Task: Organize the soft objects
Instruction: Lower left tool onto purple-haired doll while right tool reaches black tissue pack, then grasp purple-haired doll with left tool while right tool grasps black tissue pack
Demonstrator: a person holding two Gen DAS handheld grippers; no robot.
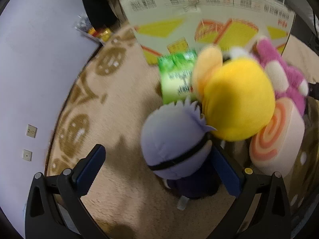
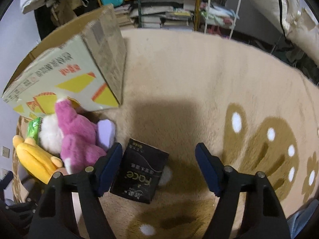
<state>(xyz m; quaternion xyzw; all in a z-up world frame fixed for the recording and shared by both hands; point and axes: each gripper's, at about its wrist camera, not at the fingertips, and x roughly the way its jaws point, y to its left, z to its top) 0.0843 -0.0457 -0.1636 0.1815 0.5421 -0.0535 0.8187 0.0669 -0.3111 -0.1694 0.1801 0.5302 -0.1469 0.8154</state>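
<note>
In the left wrist view my left gripper [image 1: 159,169] is open; a pale-purple-haired doll in dark clothes [image 1: 175,145] lies between the fingers, nearer the right finger. Behind it lie a yellow plush [image 1: 237,99], a pink plush [image 1: 279,73], a swirl-roll cushion [image 1: 277,145] and a green tissue pack [image 1: 177,79]. In the right wrist view my right gripper [image 2: 159,169] is open above the rug. A black tissue pack [image 2: 139,175] lies just inside its left finger. The pink plush [image 2: 77,139] and yellow plush [image 2: 35,157] lie to the left.
A large cardboard box [image 2: 65,75] with yellow and orange print stands on the beige rug [image 2: 199,79]; it also shows in the left wrist view [image 1: 199,20]. Shelves with books [image 2: 159,10] and a white rack [image 2: 223,6] stand behind. A wall [image 1: 35,59] runs along the left.
</note>
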